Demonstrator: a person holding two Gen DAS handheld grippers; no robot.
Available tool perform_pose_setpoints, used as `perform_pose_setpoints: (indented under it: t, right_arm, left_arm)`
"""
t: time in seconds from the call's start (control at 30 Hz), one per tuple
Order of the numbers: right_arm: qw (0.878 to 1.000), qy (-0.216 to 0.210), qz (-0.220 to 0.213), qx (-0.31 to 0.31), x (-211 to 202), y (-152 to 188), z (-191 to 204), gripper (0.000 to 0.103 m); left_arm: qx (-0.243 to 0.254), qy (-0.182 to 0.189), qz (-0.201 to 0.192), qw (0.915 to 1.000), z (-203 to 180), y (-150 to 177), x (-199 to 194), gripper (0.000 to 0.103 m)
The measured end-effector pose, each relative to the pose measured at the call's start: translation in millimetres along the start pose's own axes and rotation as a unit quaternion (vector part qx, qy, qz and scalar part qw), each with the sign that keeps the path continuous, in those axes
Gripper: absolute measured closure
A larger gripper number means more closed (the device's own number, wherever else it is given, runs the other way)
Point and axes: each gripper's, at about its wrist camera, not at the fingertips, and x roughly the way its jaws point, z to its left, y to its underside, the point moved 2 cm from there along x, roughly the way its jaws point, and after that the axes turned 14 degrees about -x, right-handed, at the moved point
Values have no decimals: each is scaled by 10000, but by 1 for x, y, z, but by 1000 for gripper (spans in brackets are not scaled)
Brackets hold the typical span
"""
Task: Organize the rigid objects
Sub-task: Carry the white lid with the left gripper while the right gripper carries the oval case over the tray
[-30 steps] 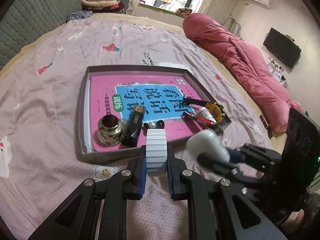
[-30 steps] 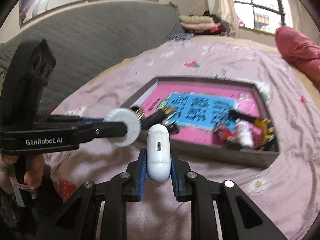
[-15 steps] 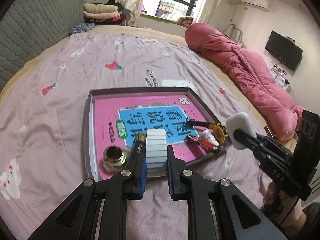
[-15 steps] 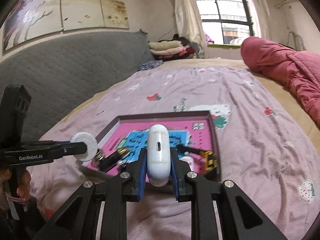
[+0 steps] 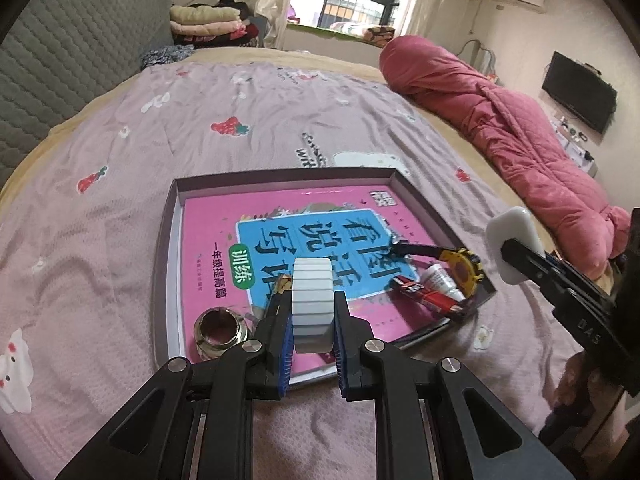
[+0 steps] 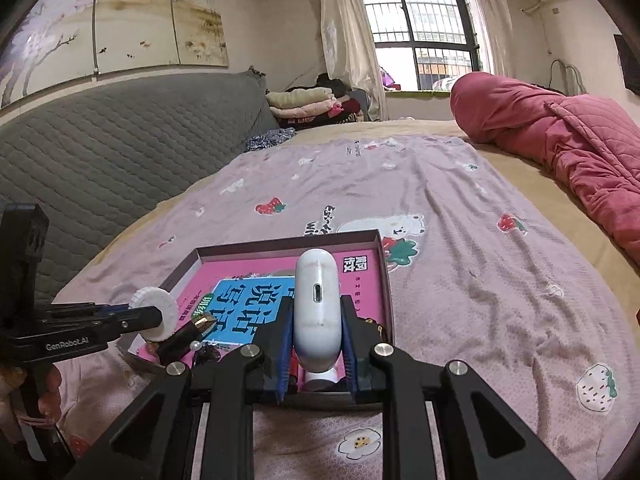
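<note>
Where strawberries dot it, lilac bedspread point(image 5: 120, 208).

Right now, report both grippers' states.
Left gripper: shut on the white ridged wheel.
Right gripper: shut on the white earbud case.

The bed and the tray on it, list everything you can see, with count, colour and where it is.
tray: 1, grey-brown, on the bedspread
book: 1, pink and blue, flat in the tray
metal fitting: 1, silver, tray's near left corner
tape measure: 1, yellow and black, tray's right side
tube: 1, white, beside the tape measure
bedspread: 1, lilac, printed
quilt: 1, red, right edge of bed
ribbed wheel: 1, white, in left gripper
earbud case: 1, white, in right gripper
</note>
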Motion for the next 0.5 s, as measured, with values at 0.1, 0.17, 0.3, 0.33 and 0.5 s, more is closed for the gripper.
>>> perform_pose_setpoints:
  t: [0.1,0.17,0.3,0.33,0.5]
  right_arm:
    - [9999,-4,137,-40,8,3,3,81]
    - [9998,-23,207,-53,12,5,5,81]
    - [9994,-50,324,-91,19,10,8,81]
    - [9994,-59,342,-84,19,10,9,81]
    - [9989,-281,296,-225,15,13,20,81]
  left_arm:
    - [22,-75,33,10000,1,3,7,86]
    - [47,-115,51,9999,1,5,12,86]
    - [110,-170,84,9998,0,8,18,86]
    - [106,-165,90,9998,-1,9,19,86]
    - [131,-158,69,9998,-2,12,20,86]
